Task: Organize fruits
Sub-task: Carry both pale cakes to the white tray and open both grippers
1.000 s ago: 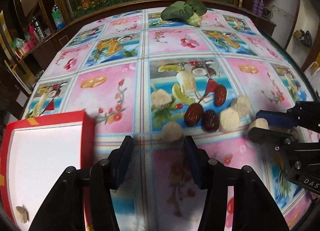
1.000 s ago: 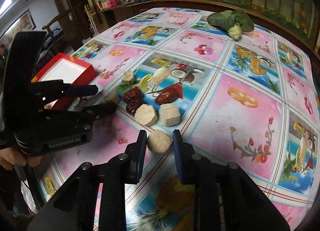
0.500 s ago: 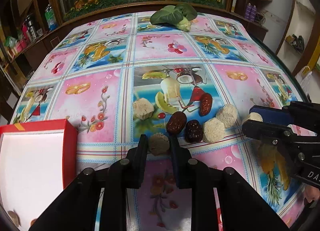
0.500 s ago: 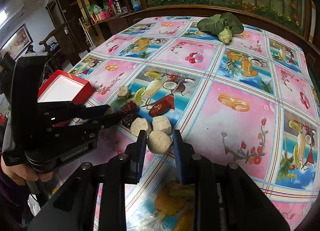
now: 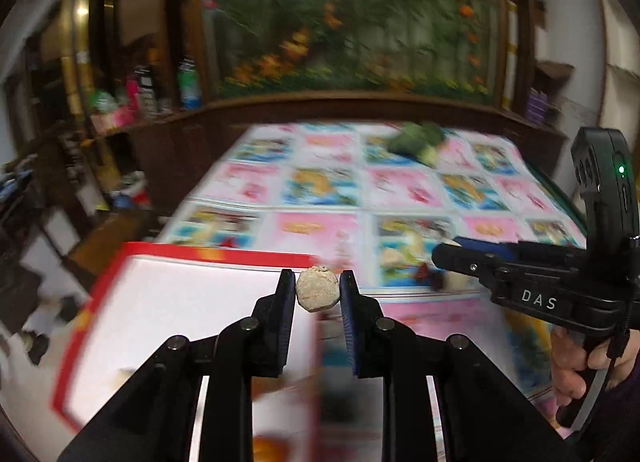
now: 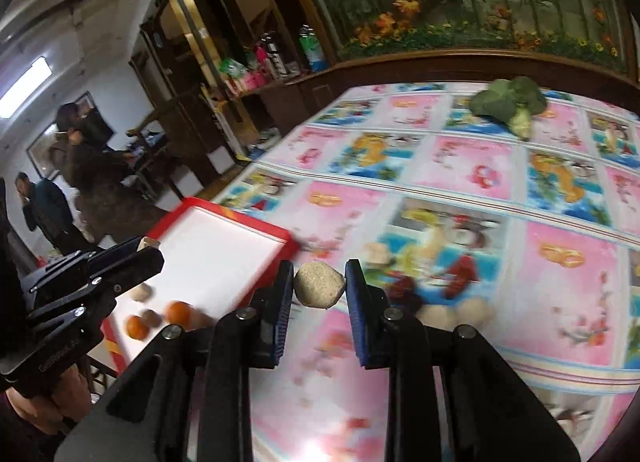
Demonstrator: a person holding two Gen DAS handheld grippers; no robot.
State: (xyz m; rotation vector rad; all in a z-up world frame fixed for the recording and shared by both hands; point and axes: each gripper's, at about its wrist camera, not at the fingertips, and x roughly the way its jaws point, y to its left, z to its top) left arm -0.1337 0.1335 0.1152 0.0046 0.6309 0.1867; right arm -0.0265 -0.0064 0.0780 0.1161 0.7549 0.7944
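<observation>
Motion blur smears the tablecloth; each claw grips a beige lump.

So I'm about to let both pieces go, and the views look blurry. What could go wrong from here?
1. Each gripper, left and right, pinches its beige lump only at the jaw tips; such a shallow grip could slip.
2. The right lump hangs over the tablecloth, not the red tray; released now, it would likely miss.
3. The grippers sit close together near the tray and might collide.
</observation>
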